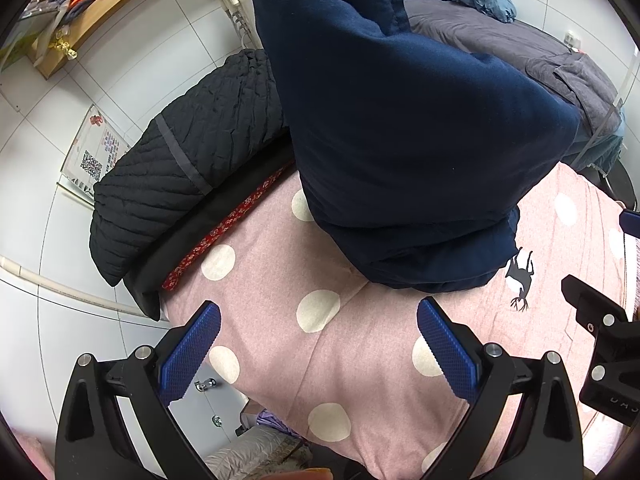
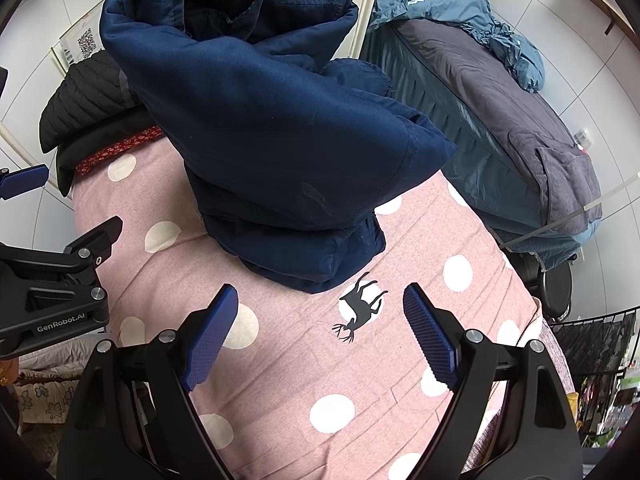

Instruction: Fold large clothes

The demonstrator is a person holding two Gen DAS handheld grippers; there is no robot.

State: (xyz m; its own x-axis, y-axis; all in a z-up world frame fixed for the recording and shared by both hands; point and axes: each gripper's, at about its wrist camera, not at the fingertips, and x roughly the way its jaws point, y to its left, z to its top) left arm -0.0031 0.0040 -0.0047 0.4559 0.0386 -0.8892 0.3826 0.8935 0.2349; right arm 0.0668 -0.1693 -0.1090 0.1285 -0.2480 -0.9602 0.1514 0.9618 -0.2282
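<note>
Black quilted jacket (image 1: 168,168) beside pink dotted bedspread (image 1: 320,360); grey-covered bed (image 2: 500,100) behind.

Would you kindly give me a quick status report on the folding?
Left hand-held gripper open, empty. Right hand-held gripper open, empty. Navy coat folded, piled on pink spotted cover. Nothing in the way.

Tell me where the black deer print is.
In the right wrist view, the black deer print lies on the pink polka-dot bedsheet, just before the folded navy coat.

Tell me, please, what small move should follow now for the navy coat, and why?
Probably press the puffed upper fold flat: the navy coat sits bundled on the pink spotted cover, its top layer bulging, while both the left gripper and right gripper are open and empty.
</note>
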